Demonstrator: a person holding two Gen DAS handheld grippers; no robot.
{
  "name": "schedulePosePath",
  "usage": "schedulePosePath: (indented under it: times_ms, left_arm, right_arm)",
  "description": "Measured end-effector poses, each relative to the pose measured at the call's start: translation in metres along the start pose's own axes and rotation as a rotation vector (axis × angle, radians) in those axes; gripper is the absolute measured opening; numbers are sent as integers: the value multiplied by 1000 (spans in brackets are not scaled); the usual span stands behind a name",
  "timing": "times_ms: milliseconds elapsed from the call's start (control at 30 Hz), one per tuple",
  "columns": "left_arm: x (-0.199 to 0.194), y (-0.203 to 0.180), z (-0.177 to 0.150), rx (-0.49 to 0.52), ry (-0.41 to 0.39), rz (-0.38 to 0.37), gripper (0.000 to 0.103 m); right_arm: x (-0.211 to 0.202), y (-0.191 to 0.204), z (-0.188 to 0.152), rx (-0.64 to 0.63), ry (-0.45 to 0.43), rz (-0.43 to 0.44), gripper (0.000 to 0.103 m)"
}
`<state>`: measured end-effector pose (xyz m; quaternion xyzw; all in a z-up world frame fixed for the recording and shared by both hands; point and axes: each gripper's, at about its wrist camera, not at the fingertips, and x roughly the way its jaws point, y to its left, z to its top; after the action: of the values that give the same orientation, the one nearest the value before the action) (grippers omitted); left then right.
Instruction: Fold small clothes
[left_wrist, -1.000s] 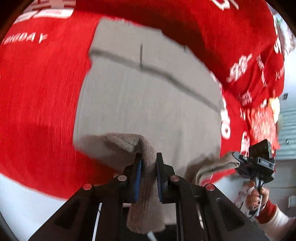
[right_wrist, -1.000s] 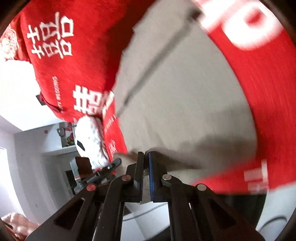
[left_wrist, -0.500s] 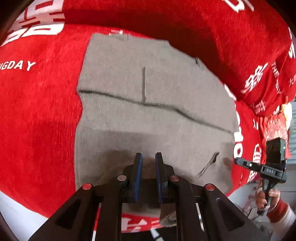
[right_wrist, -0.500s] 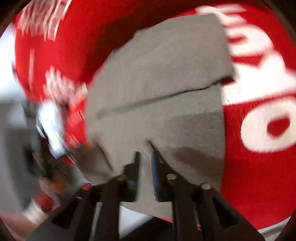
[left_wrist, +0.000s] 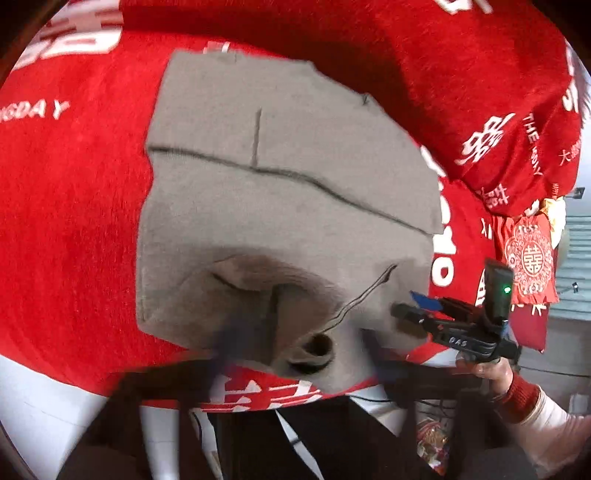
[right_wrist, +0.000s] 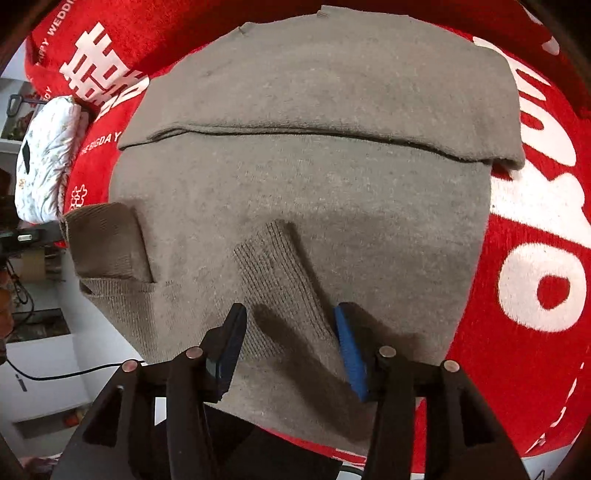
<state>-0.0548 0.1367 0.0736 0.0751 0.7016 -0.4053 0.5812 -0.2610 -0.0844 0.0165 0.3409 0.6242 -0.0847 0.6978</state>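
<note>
Releasing the folded grey sweater (right_wrist: 306, 184) onto the red blanket (right_wrist: 535, 229).

Both pairs of fingers are opening with nothing gripped: the right gripper (right_wrist: 291, 343) straddles a ribbed cuff (right_wrist: 280, 291) lying on the garment, pads clear of it; the left gripper (left_wrist: 295, 354) shows only as a wide, blurred outline, the cloth loose beneath it. The sweater lies flat at the blanket's near edge, one fold line running across it. Risk, in my judgement: the near hem overhangs the edge and could slide off, and a withdrawing finger could snag the loose cuff and undo the fold. The plush blanket bears white lettering. A white quilted bundle (right_wrist: 48, 158) and cluttered shelving sit beyond.
</note>
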Motion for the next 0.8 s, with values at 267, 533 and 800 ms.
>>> schedulePosePath:
  times_ms: [267, 533, 800]
  left_arm:
    - [55, -27, 1, 94, 70, 166, 86]
    - [44, -3, 2, -4, 28, 59, 5]
    - [-39, 11, 61, -105, -217, -39, 5]
  right_arm:
    - [3, 10, -6, -35, -16, -65, 53]
    - [-34, 34, -12, -143, -111, -152, 6]
    - [-130, 31, 54, -154, -401, -205, 6]
